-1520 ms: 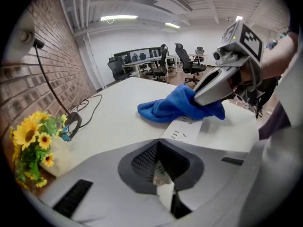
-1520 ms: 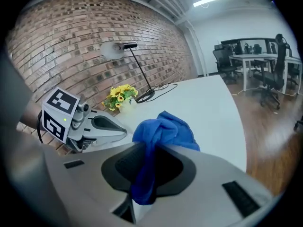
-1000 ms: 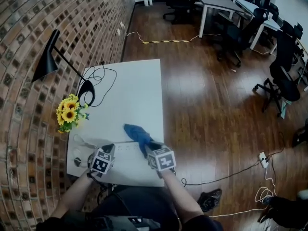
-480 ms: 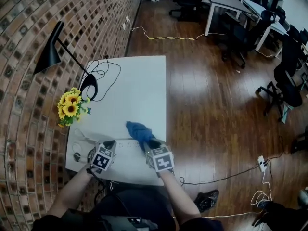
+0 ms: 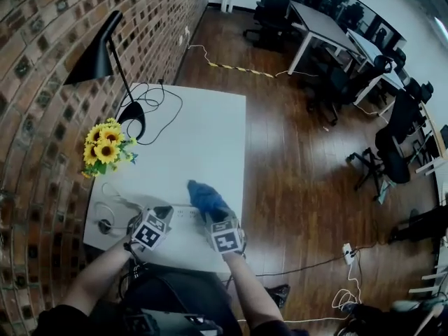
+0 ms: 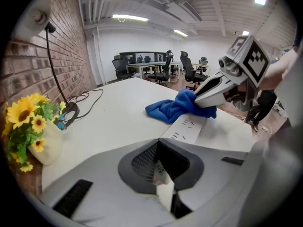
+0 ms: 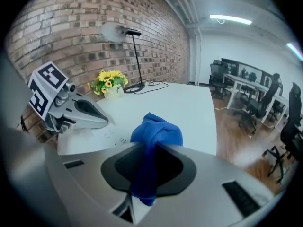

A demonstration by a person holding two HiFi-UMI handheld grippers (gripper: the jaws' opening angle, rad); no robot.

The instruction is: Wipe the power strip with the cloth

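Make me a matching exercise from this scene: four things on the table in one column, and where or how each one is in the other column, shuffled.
Things:
1. cloth
2. power strip
3. sunflowers
4. lamp

Places or states:
A. in a pale vase beside the brick wall
B. lying on the white table, partly under the cloth
C. pinched in the right hand-held gripper
D. black, standing on the table with its cord looped by its base

Pairs: 1-C, 2-B, 3-A, 4-D
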